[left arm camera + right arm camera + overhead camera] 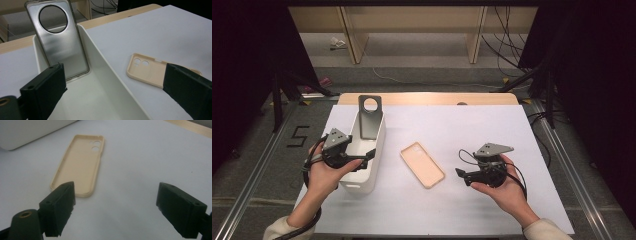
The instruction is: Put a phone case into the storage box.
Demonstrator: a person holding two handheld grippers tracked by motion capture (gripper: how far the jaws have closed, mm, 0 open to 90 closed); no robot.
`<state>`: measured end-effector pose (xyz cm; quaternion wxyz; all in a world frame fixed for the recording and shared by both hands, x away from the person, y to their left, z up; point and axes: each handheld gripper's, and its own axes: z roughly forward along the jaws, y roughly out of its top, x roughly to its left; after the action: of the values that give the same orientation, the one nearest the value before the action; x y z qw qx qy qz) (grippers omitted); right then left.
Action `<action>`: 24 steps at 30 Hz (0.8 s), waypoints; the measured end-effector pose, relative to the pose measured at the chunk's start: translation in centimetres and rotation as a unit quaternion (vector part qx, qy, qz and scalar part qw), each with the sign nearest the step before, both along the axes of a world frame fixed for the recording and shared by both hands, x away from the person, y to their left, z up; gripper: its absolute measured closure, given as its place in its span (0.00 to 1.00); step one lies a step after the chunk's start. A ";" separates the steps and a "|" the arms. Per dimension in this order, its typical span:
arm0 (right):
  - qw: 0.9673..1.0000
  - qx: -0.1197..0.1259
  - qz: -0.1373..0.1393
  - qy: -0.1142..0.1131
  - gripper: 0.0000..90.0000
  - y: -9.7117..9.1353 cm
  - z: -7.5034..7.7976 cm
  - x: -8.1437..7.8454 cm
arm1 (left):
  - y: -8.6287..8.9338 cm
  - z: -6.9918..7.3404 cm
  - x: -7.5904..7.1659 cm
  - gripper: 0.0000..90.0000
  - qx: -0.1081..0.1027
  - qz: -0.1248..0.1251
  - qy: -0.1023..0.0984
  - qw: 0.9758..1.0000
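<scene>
Phone case (422, 164) lying diagonally, cutouts far-left.

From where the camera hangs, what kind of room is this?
Probably a lab or recording setup, not a home: a table under a white sheet, ringed by dark curtains, with loose cables on the floor beyond and a number marked in tape beside it.

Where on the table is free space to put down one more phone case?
The white sheet is bare behind the right gripper, out to the far right corner, and along the near edge between the two hands. It is crowded at the left, where the bin, the grey case and the left gripper stand beside the beige case.
</scene>
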<state>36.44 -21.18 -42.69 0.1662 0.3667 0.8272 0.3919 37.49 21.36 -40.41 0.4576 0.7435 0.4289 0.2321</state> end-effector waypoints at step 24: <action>1.000 0.007 -0.004 0.000 0.18 -0.2 0.2 -0.1 | -0.8 0.1 -0.2 0.04 0.013 -0.010 -0.001 1.000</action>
<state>36.38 -21.42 -42.54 0.1653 0.3715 0.8229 0.3969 37.25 20.52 -40.32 0.4509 0.7535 0.4174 0.2340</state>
